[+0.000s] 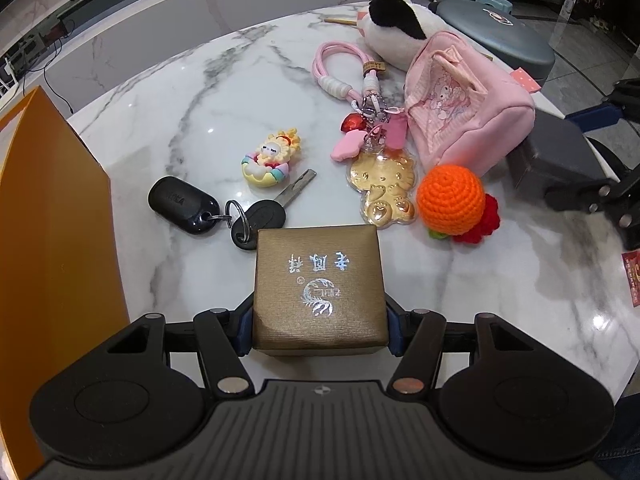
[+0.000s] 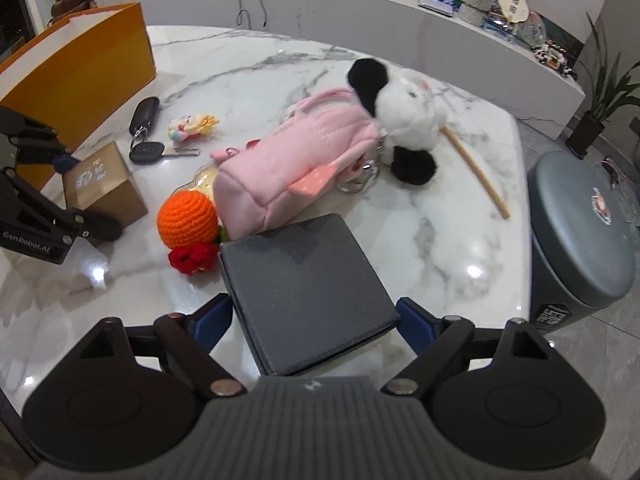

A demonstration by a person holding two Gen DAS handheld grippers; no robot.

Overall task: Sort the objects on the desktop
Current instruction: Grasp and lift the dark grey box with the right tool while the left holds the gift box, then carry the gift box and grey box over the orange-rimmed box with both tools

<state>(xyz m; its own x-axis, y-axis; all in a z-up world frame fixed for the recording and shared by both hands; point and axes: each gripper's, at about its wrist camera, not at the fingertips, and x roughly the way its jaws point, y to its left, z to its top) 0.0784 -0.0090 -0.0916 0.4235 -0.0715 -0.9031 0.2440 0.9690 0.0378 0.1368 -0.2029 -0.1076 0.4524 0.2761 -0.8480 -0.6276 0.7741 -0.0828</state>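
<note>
The white marble table [image 2: 280, 60] carries everything, with a pink fabric pouch [image 2: 296, 152] lying in the middle, long axis running diagonally. Nearer than it, the square dark grey box [image 2: 308, 300] sits between the right gripper [image 2: 314, 322] blue pads, apparently pinched. Left of the pouch, the left gripper [image 1: 320, 330] clamps a small gold-brown gift box [image 1: 318, 292], keys [image 1: 224, 208] just beyond.

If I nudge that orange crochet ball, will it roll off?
Probably not far: the orange crochet ball is round but joined to a red crochet flower, which should drag. Yarn looks soft and light, likely squashing under a hand-held gripper.
</note>
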